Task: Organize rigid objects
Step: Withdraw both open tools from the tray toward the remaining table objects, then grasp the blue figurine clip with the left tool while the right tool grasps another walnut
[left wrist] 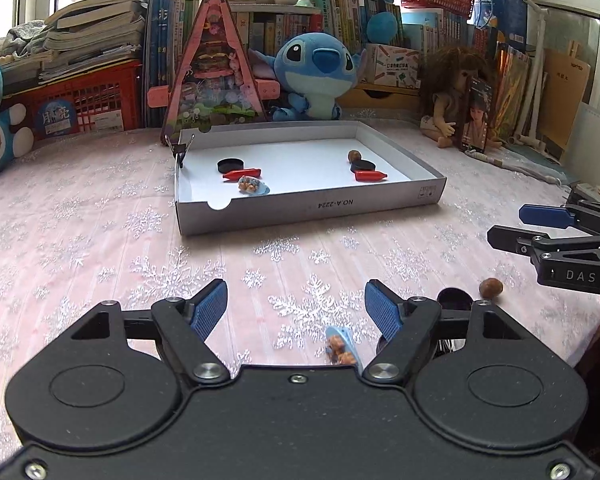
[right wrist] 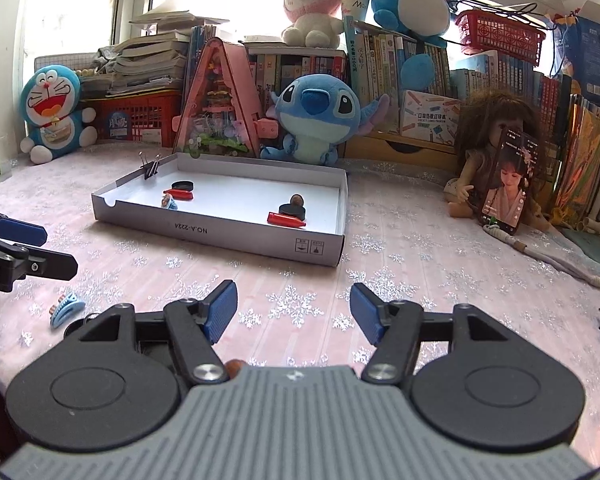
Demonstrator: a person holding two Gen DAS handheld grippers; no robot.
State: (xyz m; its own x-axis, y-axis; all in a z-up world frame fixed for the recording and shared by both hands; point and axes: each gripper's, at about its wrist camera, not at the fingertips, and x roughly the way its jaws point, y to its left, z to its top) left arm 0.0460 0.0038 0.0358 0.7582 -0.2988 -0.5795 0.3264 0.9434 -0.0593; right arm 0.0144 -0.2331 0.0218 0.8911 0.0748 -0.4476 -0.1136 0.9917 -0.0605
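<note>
Both hand-held grippers sit closest to my cameras, left hand-held gripper (left wrist: 296, 304) and right hand-held gripper (right wrist: 294, 306), each with jaws spread and nothing between the pads. Under them is the desk (left wrist: 100, 240) with its pink snowflake cloth. Further back sits the white cardboard tray (left wrist: 312, 208), already holding two black discs, two red pieces, a nut and a blue clip. What's not in the tray yet: a blue hair clip (left wrist: 342, 346) right below my left jaws, a black disc (left wrist: 455, 298) just beside the left gripper's right finger, and a brown nut (left wrist: 491, 288) a bit further right. The right view only catches the nut's edge.
</note>
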